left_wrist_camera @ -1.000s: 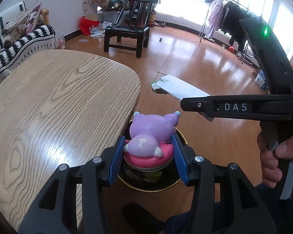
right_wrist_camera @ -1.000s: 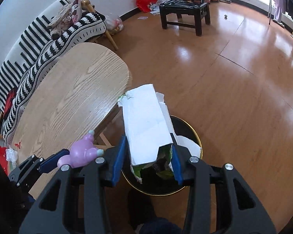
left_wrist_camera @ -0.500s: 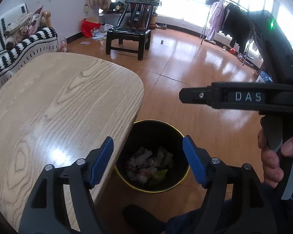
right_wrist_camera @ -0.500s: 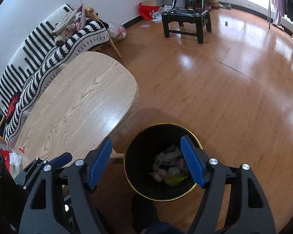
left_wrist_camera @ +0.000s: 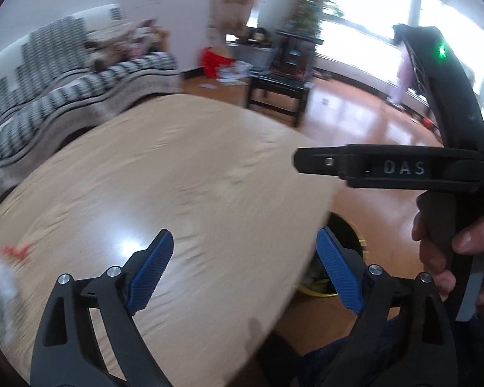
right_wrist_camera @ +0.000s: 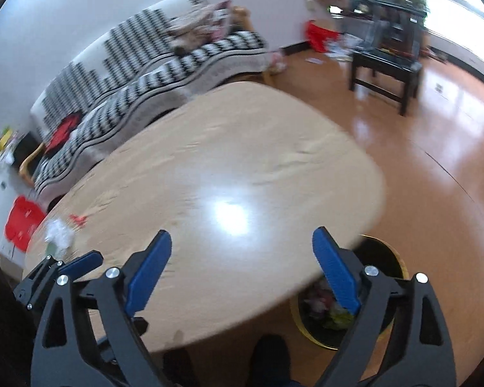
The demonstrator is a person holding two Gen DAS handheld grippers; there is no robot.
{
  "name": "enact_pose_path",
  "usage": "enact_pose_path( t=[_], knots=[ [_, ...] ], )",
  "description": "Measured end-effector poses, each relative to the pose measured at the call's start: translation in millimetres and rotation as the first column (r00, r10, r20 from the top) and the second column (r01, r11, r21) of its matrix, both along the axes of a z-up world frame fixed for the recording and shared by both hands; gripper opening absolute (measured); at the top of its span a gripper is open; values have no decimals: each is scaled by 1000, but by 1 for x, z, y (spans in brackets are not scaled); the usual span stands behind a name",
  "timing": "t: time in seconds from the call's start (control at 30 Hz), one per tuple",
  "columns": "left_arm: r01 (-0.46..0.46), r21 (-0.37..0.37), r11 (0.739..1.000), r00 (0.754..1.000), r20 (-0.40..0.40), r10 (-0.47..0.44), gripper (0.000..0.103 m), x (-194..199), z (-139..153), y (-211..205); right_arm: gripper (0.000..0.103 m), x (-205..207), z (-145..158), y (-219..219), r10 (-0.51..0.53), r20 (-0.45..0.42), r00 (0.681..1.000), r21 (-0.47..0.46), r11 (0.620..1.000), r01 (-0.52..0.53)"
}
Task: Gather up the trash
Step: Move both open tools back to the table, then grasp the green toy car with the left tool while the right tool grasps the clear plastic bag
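Living room, blurred: wooden table (right_wrist_camera: 229, 174) over orange floor, striped sofa (right_wrist_camera: 164, 64) behind. Left gripper (left_wrist_camera: 245, 271) jaws just opening, now wide apart, nothing between. Right gripper (right_wrist_camera: 242, 271) same, empty. Bin (right_wrist_camera: 380, 290) with trash on floor, partly under table edge. White crumpled scrap (right_wrist_camera: 59, 235) and red bit (right_wrist_camera: 78, 219) on table's left end.

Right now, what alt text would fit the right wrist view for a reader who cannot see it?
The open, empty right gripper hovers over a light oak table, blurred by motion. A black, gold-rimmed trash bin with litter inside stands beyond the table's edge; crumpled white trash and a red scrap lie on the table's far left.
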State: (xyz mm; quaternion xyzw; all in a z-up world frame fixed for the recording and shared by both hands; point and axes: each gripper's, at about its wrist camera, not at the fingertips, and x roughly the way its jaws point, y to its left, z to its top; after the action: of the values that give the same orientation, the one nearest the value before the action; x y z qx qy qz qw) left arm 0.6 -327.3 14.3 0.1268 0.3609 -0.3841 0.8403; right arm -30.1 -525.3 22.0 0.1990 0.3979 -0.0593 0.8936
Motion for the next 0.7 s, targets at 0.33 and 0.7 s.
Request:
enact_pose_path(
  t=[0.33, 0.7],
  knots=[
    [-378, -20, 926, 923, 65, 378, 88, 49, 7, 225, 86, 80, 11, 170, 305, 13, 952, -19, 952, -305],
    [-660, -35, 750, 751, -46, 659, 88, 94, -25, 392, 86, 134, -9, 299, 502, -8, 865, -9, 865, -503]
  ],
)
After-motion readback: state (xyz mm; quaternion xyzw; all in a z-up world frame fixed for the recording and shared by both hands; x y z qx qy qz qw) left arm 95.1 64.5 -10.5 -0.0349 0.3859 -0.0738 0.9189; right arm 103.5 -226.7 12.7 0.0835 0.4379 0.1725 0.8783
